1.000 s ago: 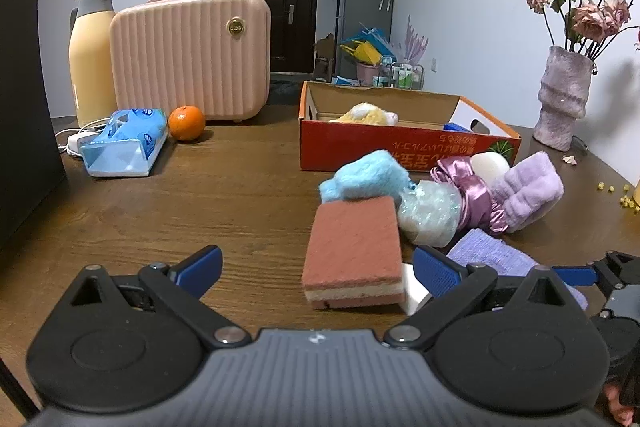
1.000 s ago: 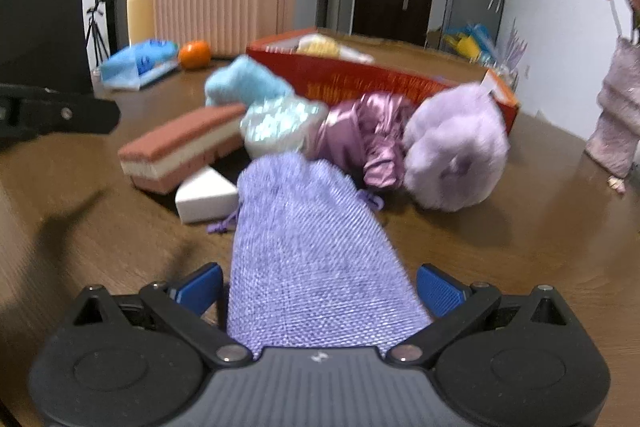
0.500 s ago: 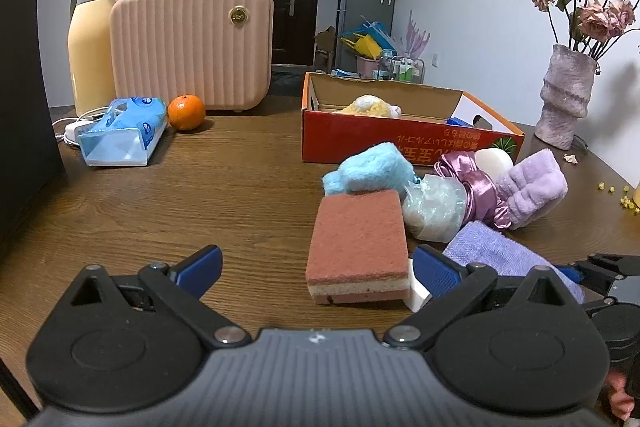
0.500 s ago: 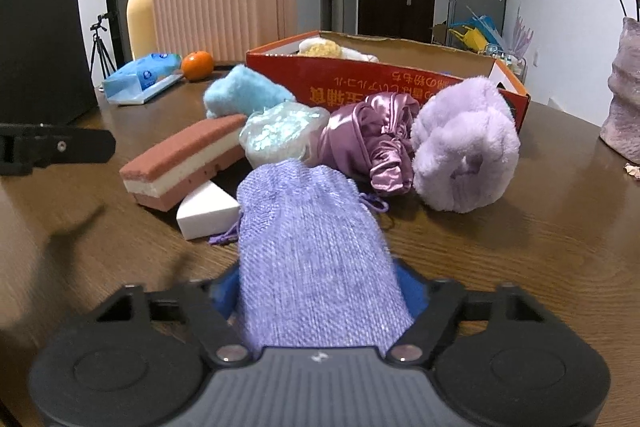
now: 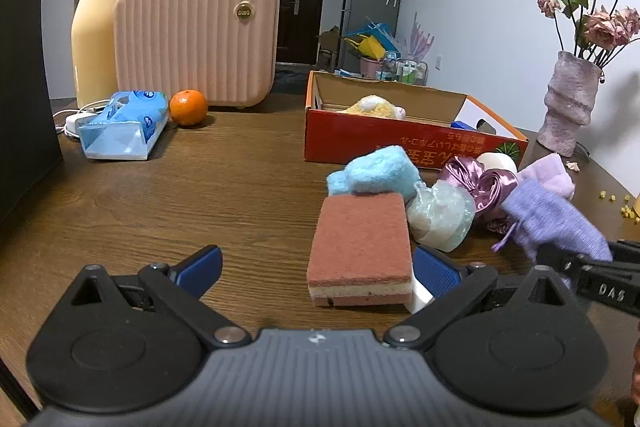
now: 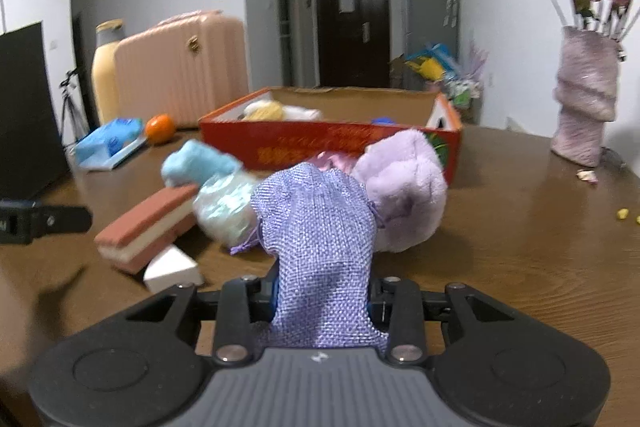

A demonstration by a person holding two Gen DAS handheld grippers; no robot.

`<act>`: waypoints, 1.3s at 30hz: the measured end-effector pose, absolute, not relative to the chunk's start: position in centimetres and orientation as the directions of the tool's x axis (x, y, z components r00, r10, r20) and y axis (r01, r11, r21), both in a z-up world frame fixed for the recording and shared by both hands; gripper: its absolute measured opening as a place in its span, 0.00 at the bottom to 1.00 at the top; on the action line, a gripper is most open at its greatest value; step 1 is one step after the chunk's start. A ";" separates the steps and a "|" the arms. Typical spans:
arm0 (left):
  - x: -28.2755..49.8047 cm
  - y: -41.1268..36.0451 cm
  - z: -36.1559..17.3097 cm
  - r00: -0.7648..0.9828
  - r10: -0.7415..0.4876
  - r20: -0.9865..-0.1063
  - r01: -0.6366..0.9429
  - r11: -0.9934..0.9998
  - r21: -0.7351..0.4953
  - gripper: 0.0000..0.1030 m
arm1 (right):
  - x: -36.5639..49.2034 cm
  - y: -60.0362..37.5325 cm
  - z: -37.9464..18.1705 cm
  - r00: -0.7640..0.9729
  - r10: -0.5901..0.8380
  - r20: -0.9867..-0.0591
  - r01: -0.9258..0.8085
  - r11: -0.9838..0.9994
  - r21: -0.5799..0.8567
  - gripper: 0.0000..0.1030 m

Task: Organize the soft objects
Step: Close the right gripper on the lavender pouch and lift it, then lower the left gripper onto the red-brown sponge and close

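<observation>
My right gripper [image 6: 322, 291] has its jaws closing, with the pads pinching a purple woven pouch [image 6: 320, 227] that stands up off the table; the left wrist view shows the pouch [image 5: 552, 219] at the right. Behind it lie a lilac plush [image 6: 404, 195], a satin scrunchie [image 5: 476, 179], a pale green mesh ball [image 5: 440, 215], a blue fluffy piece [image 5: 376, 175], a pink sponge [image 5: 360, 239] and a white wedge [image 6: 172, 269]. My left gripper [image 5: 316, 267] is open, its fingers on either side of the sponge's near end, apart from it. A red cardboard box [image 5: 360, 143] holds a yellow plush [image 5: 372, 107].
At the back left are a pink suitcase [image 5: 196, 43], a yellow thermos [image 5: 94, 35], a blue tissue pack [image 5: 124, 127] and an orange [image 5: 188, 107]. A black panel [image 5: 24, 67] stands at the left edge. A vase of dried roses [image 5: 568, 103] stands at the right.
My right gripper's jaws closed from wide onto the purple pouch and raised it, so it now stands bunched off the table. My left gripper stayed open and still.
</observation>
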State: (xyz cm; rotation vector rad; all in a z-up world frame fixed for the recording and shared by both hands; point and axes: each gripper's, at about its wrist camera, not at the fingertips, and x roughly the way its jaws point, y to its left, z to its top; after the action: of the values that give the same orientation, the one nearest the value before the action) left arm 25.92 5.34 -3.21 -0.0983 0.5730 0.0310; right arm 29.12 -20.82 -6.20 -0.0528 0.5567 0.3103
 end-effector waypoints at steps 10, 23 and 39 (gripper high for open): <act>27.3 5.1 -3.5 0.835 -0.038 -0.549 -0.032 0.993 -0.118 1.00 | 29.3 -22.8 -5.3 0.848 0.227 -0.480 -0.227 0.972 0.059 0.33; 31.5 5.7 -5.3 0.777 -0.048 -0.628 -0.031 0.993 -0.115 1.00 | 29.5 -23.4 -5.4 0.858 0.195 -0.475 -0.187 0.980 0.065 0.33; 34.8 5.2 -7.1 0.712 -0.161 -0.683 0.069 0.985 -0.160 1.00 | 29.9 -23.5 -5.8 0.851 0.188 -0.490 -0.180 0.982 0.064 0.33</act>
State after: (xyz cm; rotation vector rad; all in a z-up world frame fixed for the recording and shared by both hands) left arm 34.83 5.17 -7.06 -0.1263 0.7683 -0.1276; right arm 29.88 -23.54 -5.79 0.0163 0.5174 0.1940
